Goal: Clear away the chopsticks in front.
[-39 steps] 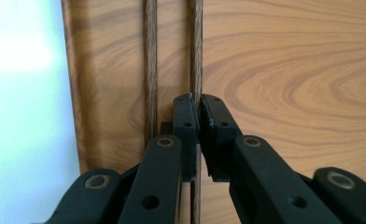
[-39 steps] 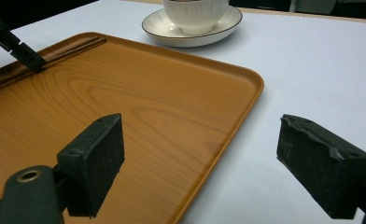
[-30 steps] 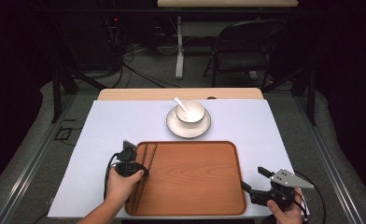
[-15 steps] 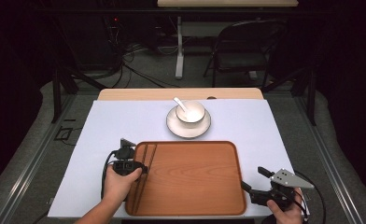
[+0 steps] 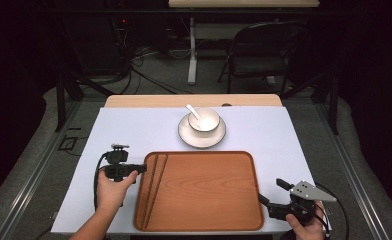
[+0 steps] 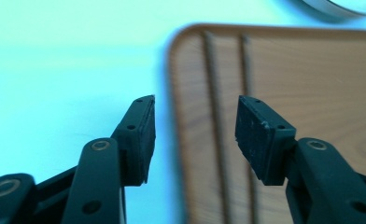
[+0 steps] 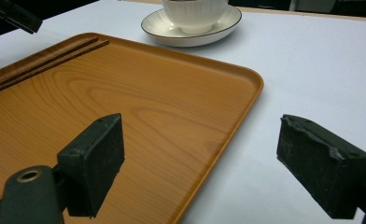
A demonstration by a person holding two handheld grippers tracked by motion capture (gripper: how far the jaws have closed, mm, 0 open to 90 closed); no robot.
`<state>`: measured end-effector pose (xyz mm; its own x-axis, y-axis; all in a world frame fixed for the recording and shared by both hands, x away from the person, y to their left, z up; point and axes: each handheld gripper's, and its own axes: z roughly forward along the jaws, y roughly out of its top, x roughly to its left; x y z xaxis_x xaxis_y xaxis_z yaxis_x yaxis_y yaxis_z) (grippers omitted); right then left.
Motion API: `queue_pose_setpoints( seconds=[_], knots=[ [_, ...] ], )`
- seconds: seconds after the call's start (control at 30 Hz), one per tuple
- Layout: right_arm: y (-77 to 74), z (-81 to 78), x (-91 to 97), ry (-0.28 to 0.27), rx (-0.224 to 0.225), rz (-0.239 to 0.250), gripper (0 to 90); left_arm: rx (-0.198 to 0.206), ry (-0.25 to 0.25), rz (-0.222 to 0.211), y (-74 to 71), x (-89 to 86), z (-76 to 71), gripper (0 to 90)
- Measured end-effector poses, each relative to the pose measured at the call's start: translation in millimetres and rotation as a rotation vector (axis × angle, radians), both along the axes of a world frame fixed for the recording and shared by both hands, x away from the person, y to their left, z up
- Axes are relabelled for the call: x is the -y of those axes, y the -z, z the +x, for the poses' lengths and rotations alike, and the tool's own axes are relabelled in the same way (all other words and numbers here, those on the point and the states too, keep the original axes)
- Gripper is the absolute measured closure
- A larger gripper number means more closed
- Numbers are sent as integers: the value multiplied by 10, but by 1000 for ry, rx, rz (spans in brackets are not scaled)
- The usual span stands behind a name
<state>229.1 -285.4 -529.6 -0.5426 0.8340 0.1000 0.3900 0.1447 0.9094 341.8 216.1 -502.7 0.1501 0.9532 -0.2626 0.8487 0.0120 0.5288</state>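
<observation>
Little had shifted since a second before: the left tongs [image 5: 143, 168] had edged slightly lower and stayed at the left rim of the wooden tray [image 5: 204, 200], while the right tongs [image 5: 271, 192] held their place at the tray's lower right corner. Both tongs were spread with nothing between them; in the left gripper view the tray's edge lay between the jaws, untouched. Two dark chopsticks [image 5: 154, 185] lay along the tray's left side. Above the tray, at the frame's centre, a white bowl [image 5: 204, 120] with a spoon [image 5: 192, 110] sat on a saucer [image 5: 202, 135], on the pale surface [image 5: 284, 145].
</observation>
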Motion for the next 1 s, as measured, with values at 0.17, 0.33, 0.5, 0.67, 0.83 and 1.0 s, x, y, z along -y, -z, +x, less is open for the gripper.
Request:
queue_pose_setpoints(
  seconds=[0.17, 0.33, 0.5, 0.67, 0.83, 1.0],
  knots=[
    [0, 0, 0, 1, 0, 0, 147, 60, -48, 1, 22, -232, -42, 444],
    [1, 4, -1, 2, -5, 3, 147, 97, -72, -19, 101, -409, -141, 423],
    [1, 3, -1, 3, -5, 2, 147, 93, -96, -48, 236, -521, -251, 413],
    [1, 6, -2, 4, -7, 2, 147, 125, -122, -54, 354, -570, -359, 411],
    [0, 6, -4, 3, -8, 1, 147, 136, -126, -41, 414, -592, -369, 408],
    [0, 1, 0, 0, -1, -1, 147, 133, -129, -37, 434, -610, -375, 406]
  ],
)
